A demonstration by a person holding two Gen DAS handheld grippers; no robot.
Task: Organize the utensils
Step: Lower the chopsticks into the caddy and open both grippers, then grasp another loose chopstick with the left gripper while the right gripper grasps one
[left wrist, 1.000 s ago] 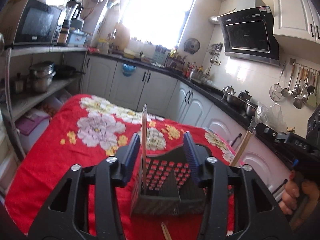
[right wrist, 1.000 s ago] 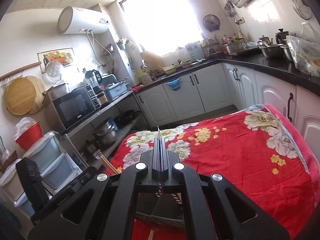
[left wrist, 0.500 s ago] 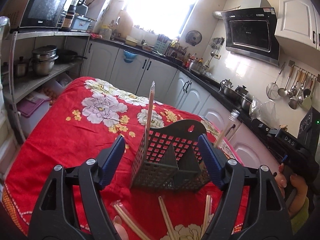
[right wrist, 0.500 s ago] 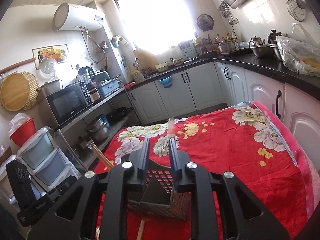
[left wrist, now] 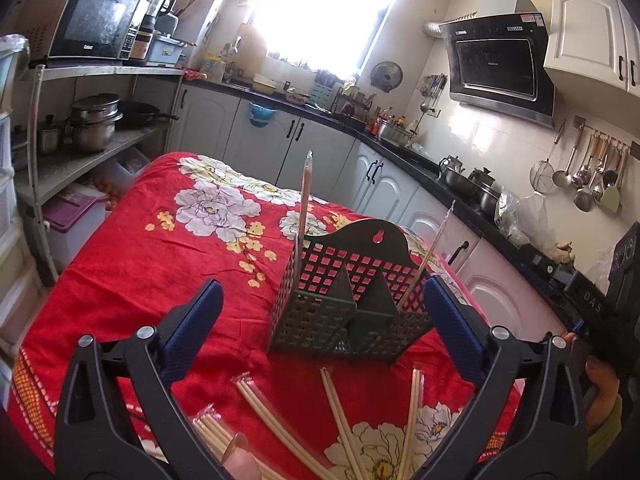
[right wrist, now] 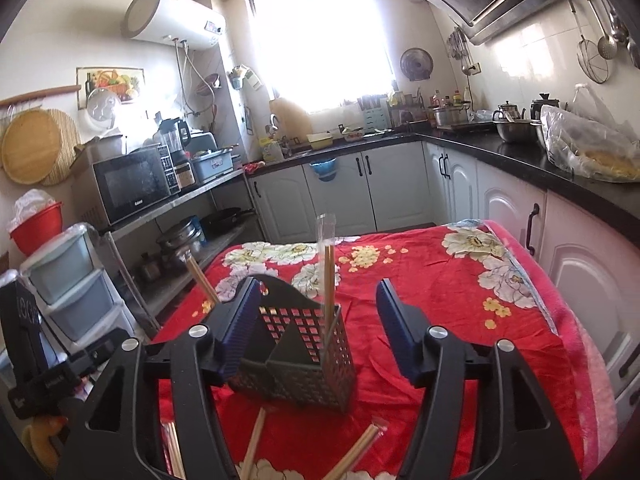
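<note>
Both grippers' jaws widened, holding nothing.

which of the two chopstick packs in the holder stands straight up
The wrapped pair at the holder's left end stands upright; the other pair, in the right compartment, leans right.

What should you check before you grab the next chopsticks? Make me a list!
1. Left gripper open and holding nothing: ok.
2. Right gripper open and holding nothing: ok.
3. Utensil basket standing upright on the red tablecloth: ok.
4. Wrapped chopsticks already inside, one upright at the left, one leaning at the right: ok.
5. Loose chopstick packs lying on the cloth in front of the basket, ready to pick: ok.
6. Room left in the middle compartment: cannot tell.
</note>
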